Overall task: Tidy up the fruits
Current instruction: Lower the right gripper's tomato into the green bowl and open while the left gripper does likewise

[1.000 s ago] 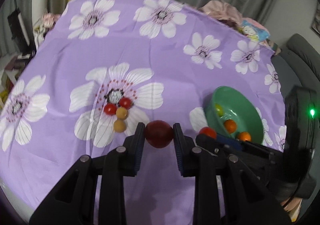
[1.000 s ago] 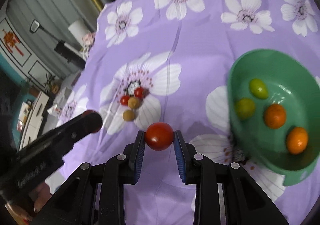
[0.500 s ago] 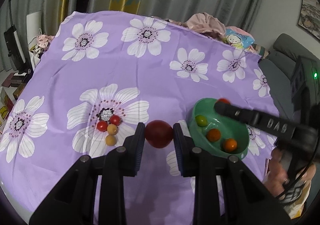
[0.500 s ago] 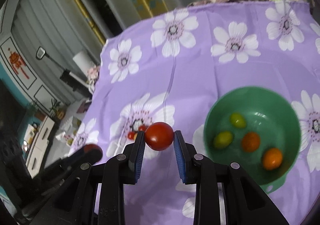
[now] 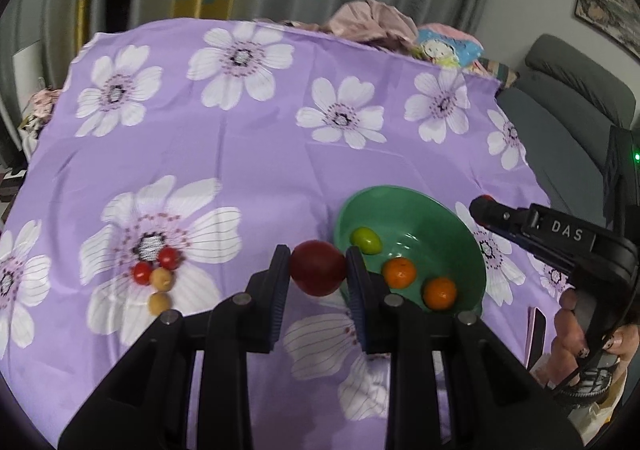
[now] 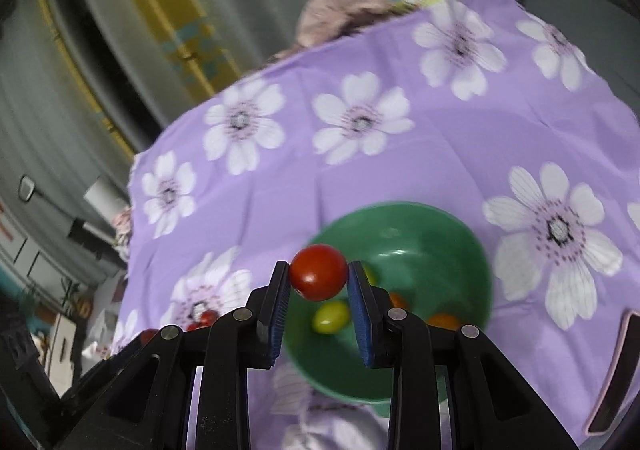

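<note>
**Q:** What has changed over the purple bench?

**A:** Left to right: my left tongs (image 5: 318, 270) pinch a dark red tomato (image 5: 318, 267), and they have drifted from above the loose cluster of small fruit (image 5: 157, 278) toward the green bowl (image 5: 468, 250). My right tongs (image 6: 319, 276) pinch a brighter red tomato (image 6: 319, 271) and have swung up over the bowl's near rim. I judge both drops to be close.

**Q:** Which way do the tomatoes point?

**A:** Neither really points. Both are near-round, with no clear long axis; I can't make out a stem end. Each is held across its sides, off the cloth.
</note>
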{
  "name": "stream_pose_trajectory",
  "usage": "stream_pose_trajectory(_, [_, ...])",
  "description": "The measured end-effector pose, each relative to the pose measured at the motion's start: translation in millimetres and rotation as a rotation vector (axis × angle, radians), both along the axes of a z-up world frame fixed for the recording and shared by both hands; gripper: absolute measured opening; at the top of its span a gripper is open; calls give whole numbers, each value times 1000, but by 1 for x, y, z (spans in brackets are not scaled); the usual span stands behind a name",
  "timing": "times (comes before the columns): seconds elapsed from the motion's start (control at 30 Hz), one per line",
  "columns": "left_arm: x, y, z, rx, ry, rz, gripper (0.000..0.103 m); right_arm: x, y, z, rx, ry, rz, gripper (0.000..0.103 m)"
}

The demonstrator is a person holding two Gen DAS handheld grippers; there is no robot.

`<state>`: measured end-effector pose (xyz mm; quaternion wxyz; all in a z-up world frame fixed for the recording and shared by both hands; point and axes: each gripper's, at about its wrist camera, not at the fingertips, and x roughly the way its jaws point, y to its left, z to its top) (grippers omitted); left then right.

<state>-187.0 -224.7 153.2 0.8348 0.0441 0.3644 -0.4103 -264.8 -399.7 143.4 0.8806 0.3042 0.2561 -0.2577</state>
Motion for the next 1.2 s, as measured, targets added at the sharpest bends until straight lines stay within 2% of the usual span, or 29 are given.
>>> stream_pose_trajectory(0.27, [1, -55, -26, 76, 59, -84, 28, -16, -29, -27, 92, 45, -75, 31])
stream_pose_trajectory(0.37, [-2, -72, -36, 111, 55, -111, 28, -18, -36, -33, 117, 60, -94, 31])
stream_pose_trajectory(0.57, [-2, -99, -54, 162, 119, -174, 28, -16, -45, -45, 156, 91, -101, 31])
stream_pose_trajectory(0.87, [-7, -115, -70, 221, 144, -208, 28, -9, -53, -61, 199, 152, -104, 31])
stream_pose_trajectory(1.2, [-4, -120, -76, 244, 147, -202, 28, -6, -56, -68, 213, 188, -103, 31])
